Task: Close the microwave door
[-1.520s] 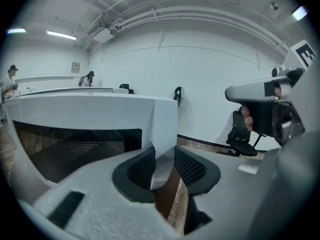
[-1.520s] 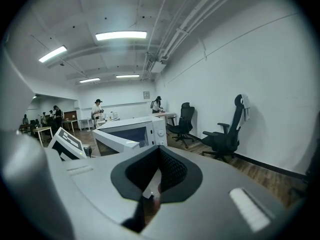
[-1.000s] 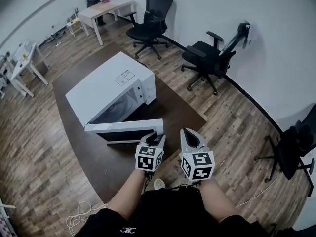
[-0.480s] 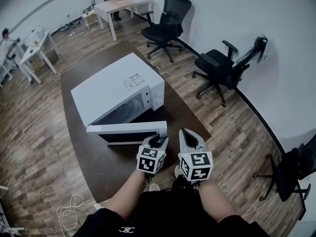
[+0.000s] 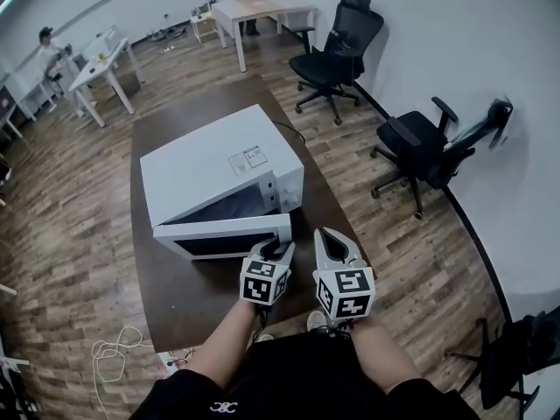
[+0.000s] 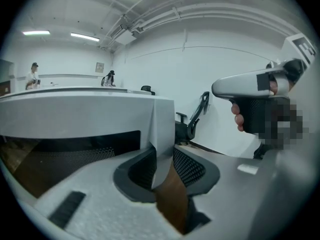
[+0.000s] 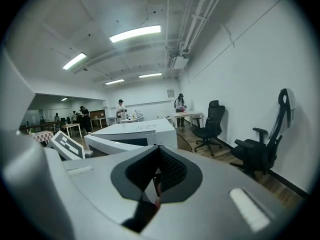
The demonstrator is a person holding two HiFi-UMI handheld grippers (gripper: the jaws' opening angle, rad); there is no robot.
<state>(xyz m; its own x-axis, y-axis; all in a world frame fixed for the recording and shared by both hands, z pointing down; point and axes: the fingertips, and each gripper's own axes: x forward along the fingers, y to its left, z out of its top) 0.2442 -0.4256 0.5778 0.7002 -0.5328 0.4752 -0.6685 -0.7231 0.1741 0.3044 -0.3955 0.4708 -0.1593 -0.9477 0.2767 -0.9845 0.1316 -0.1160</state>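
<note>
Your left gripper [image 5: 278, 245] has its jaws about half apart, one on each side of the free edge of the door [image 5: 219, 229]. The white edge fills the gap between them, so it reads as a grip, though this close up I can't swear both sides are pressing. Your right gripper [image 5: 325, 234] sits just to its right with its jaws drawn together and nothing in them. It points past the front corner of the microwave [image 5: 219, 169] and touches nothing.

Now the scene, big to small. The dark brown table [image 5: 192, 300] runs away from you down the middle of the wooden floor. A pale desk [image 5: 262, 9] stands at the far end of the room. Two black chairs [image 5: 343, 46] are on the right along the white wall, well away from the table.

The microwave is a white box standing on the table, turned at an angle so its front faces you and to your left. Its door is ajar, not wide. It's hinged at the left end, and it swings out into a narrow wedge that gapes most at the right end, where your left gripper has it. The dark window faces you.

Both cubes [image 5: 262, 283] show their black-and-white markers, side by side just above your forearms. A small label [image 5: 249, 158] sits on the microwave's top, towards its right edge.
</note>
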